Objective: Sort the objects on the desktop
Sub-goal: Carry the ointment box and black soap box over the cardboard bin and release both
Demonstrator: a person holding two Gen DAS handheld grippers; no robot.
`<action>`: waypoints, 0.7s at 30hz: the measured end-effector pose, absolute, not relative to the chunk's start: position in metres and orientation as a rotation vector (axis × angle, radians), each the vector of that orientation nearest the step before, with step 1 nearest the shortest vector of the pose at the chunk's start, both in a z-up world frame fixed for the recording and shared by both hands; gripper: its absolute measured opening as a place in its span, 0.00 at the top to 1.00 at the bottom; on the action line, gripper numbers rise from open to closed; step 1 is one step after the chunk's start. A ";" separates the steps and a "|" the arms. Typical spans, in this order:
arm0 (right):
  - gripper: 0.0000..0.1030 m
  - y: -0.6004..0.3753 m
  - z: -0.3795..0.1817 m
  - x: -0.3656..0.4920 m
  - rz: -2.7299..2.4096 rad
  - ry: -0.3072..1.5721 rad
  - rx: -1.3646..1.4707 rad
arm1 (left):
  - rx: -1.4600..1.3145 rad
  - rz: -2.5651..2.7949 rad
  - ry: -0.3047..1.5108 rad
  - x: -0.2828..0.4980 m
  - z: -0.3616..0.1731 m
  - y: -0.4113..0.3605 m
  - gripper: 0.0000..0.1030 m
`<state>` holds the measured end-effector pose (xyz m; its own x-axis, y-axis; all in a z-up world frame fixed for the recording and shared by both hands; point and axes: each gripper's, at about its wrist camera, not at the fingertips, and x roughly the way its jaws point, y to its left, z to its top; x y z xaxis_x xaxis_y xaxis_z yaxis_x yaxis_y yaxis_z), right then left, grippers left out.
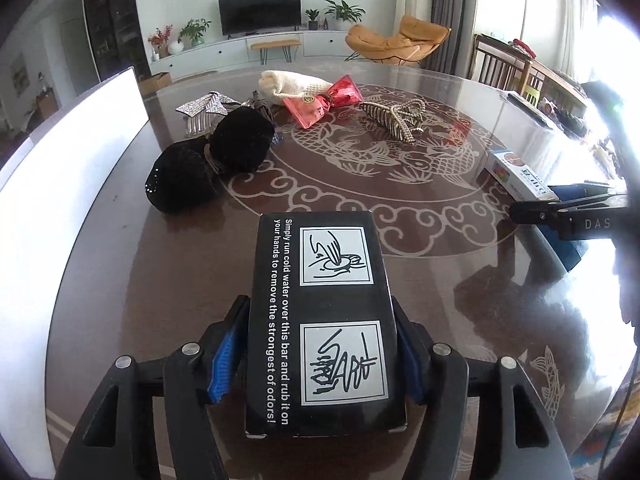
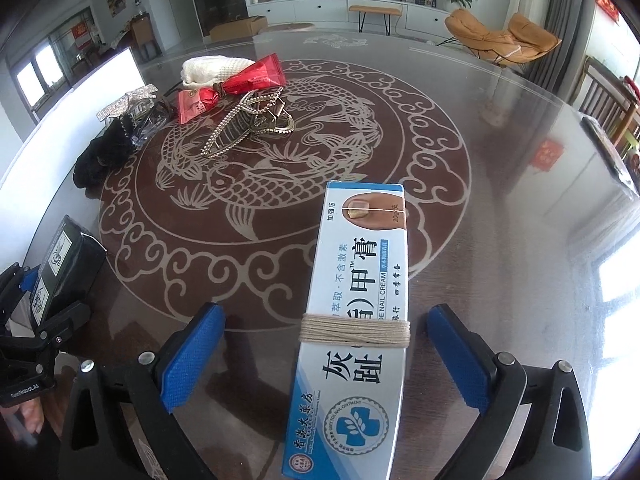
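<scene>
A black box (image 1: pixel 324 320) with white instruction pictures sits between the blue pads of my left gripper (image 1: pixel 320 308), which is shut on its two long sides just above the table. The right wrist view shows the same box (image 2: pixel 76 264) at the far left. A white and blue nail cream box (image 2: pixel 360 272), wound with beige string, lies on the table between the fingers of my right gripper (image 2: pixel 326 314). That gripper is open, with a gap on each side of the box. The left wrist view shows this box (image 1: pixel 516 172) and the right gripper (image 1: pixel 560 212) at the right edge.
The round brown table (image 1: pixel 440 280) bears a fish pattern under glass. At its far left lie a black velvet bow (image 1: pixel 208 160), a rhinestone bow comb (image 1: pixel 208 106), a cream pouch (image 1: pixel 288 84), red packets (image 1: pixel 320 104) and a gold hair claw (image 1: pixel 396 120). A white panel (image 1: pixel 72 152) borders the left.
</scene>
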<state>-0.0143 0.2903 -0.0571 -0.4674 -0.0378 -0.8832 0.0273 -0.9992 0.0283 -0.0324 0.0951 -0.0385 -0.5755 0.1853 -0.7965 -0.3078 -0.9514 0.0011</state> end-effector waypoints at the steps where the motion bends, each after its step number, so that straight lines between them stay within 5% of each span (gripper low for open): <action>1: 0.42 0.291 -0.055 -0.016 -2.660 0.027 1.625 | -1.265 2.562 0.201 -0.032 -0.038 0.093 0.43; 3: 0.57 0.291 -0.052 -0.018 -2.620 0.034 1.669 | -1.265 2.553 0.171 -0.033 -0.037 0.090 0.44; 9: 0.58 0.277 -0.032 0.003 -2.606 0.041 1.638 | -1.143 2.590 -0.103 -0.021 -0.003 0.053 0.44; 21: 0.58 0.128 0.070 -0.038 -2.500 0.121 1.262 | -0.922 2.815 -0.362 0.017 0.107 -0.094 0.44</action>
